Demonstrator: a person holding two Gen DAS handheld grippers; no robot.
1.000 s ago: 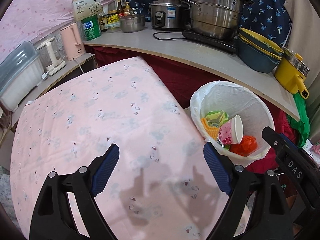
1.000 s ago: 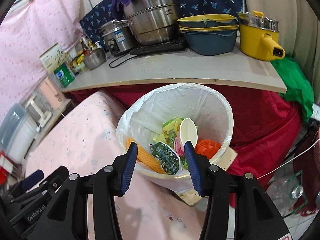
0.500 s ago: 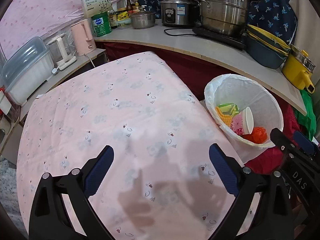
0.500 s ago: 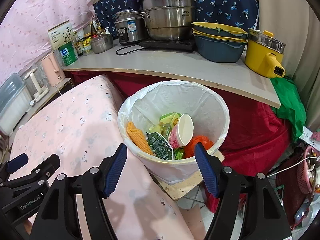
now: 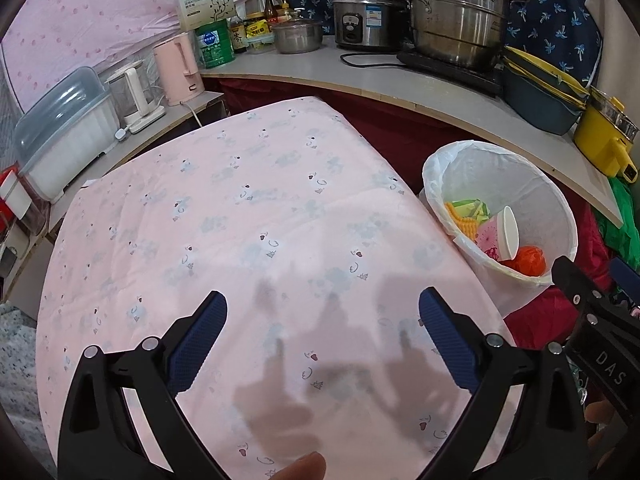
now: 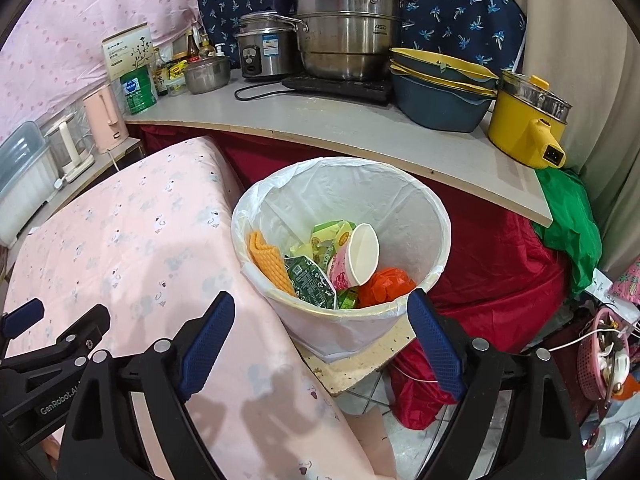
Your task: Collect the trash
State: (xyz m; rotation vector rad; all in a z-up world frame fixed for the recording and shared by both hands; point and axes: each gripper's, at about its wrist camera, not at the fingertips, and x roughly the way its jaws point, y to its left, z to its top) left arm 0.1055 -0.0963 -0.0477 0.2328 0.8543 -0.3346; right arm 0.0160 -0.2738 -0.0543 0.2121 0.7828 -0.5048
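Note:
A white-lined trash bin [image 6: 360, 188] stands on the floor beside the table with the pink cloth [image 6: 120, 240]. Inside lie a pink paper cup [image 6: 360, 256], a green packet [image 6: 310, 280], an orange wad [image 6: 384, 284], an orange ribbed wrapper [image 6: 268, 260] and yellow-green packets [image 6: 324, 236]. My right gripper [image 6: 320, 300] hovers at the bin's near rim, its jaws opening, with nothing between them. My left gripper [image 5: 322, 300] hangs open over the pink cloth [image 5: 240, 220], left of the bin [image 5: 440, 168], and holds nothing.
A curved counter [image 6: 340, 128] behind the bin carries steel pots [image 6: 348, 28], stacked basins [image 6: 436, 84] and a yellow electric pot [image 6: 524, 120]. A pink kettle [image 5: 178, 68] stands at the left. Red fabric [image 6: 492, 256] and green fabric [image 6: 568, 216] hang right of the bin.
The right jaws have spread wide. The green packet that sat between them now lies in the bin, and the right gripper has drawn back. The left gripper has drifted back over the cloth.

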